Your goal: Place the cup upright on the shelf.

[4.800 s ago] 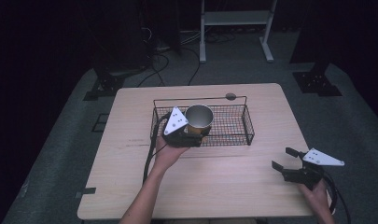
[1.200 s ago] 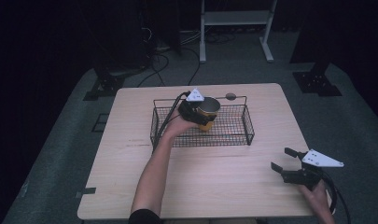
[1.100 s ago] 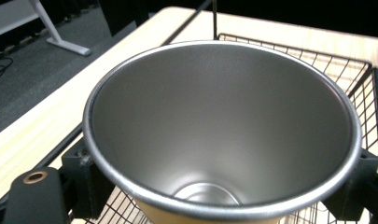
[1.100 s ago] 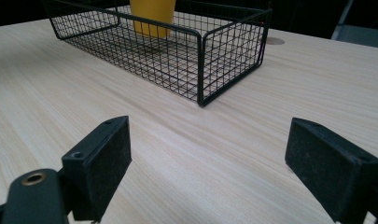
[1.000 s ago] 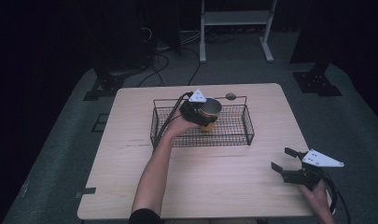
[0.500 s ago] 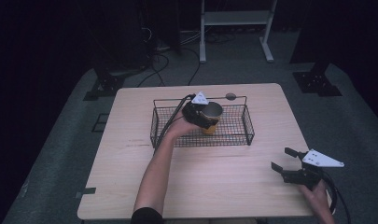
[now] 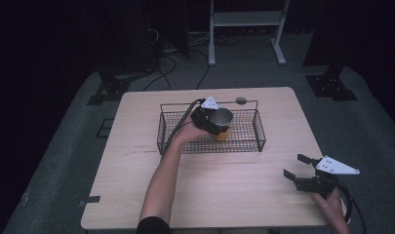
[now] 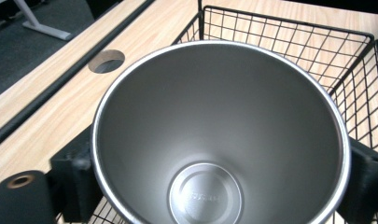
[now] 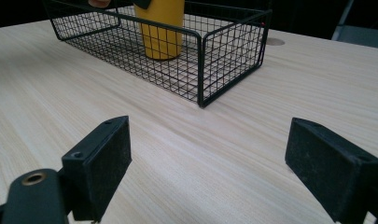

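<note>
- Since earlier, left tool (image 7: 218, 126) carried yellow cup (image 7: 221, 130) deeper into wire basket (image 7: 257, 139); jaws just eased, flanking cup.
- Cup stood on basket floor.
- Releasing step; next, lift clear.
- Right tool (image 7: 296, 168) hung wide, empty over bench (image 7: 136, 146).

A: High view, quick. Table (image 7: 244, 195) lit evenly from above, room around it nearly black, floor dim grey. Picture soft, a bit grainy.

B: Shadows?

A: Weak. Faint one under the basket (image 7: 257, 139), small one by the right gripper (image 7: 296, 168).

B: Left gripper view?

A: Bright. Cup (image 8: 219, 135) interior smooth and grey with soft sheen, thin glint along the rim, no harsh glare. Cup bottom slightly soft, basket wires sharp. Straight edges bow near the frame corners.

B: Right gripper view?

A: Wood grain crisp mid-frame, pads (image 9: 102, 156) close up and blurred. Top edge drops to black. Wide-angle stretch at the sides.
</note>
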### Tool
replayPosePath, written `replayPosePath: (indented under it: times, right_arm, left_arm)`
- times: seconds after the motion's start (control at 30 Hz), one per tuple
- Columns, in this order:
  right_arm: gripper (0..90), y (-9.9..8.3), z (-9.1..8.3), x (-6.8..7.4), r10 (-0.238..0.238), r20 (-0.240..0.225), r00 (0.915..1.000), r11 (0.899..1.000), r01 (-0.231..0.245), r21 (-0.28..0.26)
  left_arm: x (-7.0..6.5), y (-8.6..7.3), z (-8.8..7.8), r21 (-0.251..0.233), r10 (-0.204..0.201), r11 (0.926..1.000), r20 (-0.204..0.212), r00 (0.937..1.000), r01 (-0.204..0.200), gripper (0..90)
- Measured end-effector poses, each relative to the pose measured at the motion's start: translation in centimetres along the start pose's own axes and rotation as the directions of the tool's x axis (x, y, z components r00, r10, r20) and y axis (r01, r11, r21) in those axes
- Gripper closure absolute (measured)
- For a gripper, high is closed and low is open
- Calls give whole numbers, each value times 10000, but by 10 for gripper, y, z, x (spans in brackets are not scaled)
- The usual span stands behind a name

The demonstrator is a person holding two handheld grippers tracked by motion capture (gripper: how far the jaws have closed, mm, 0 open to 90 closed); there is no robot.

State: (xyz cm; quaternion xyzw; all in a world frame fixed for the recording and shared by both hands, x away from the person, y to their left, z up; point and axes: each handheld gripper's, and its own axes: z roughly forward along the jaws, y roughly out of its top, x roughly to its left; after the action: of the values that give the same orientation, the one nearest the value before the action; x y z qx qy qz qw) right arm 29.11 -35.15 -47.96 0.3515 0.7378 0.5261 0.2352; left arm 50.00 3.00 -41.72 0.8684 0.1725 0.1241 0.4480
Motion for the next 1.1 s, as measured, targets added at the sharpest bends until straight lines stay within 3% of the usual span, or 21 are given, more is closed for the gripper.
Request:
replayPosePath:
  times: [0.33, 1.1]
  right_arm:
    - [133, 0, 0, 0, -20, -28, 10000, 10000, 20, 11]
    - [134, -1, -3, -3, 241, -277, 9993, 9994, -247, -224]
  left_arm:
    - [0, 2, -4, -68, 52, 10000, -189, 9998, -54, 25]
    - [-1, 11, -15, -558, 54, 9984, -175, 9998, -64, 22]
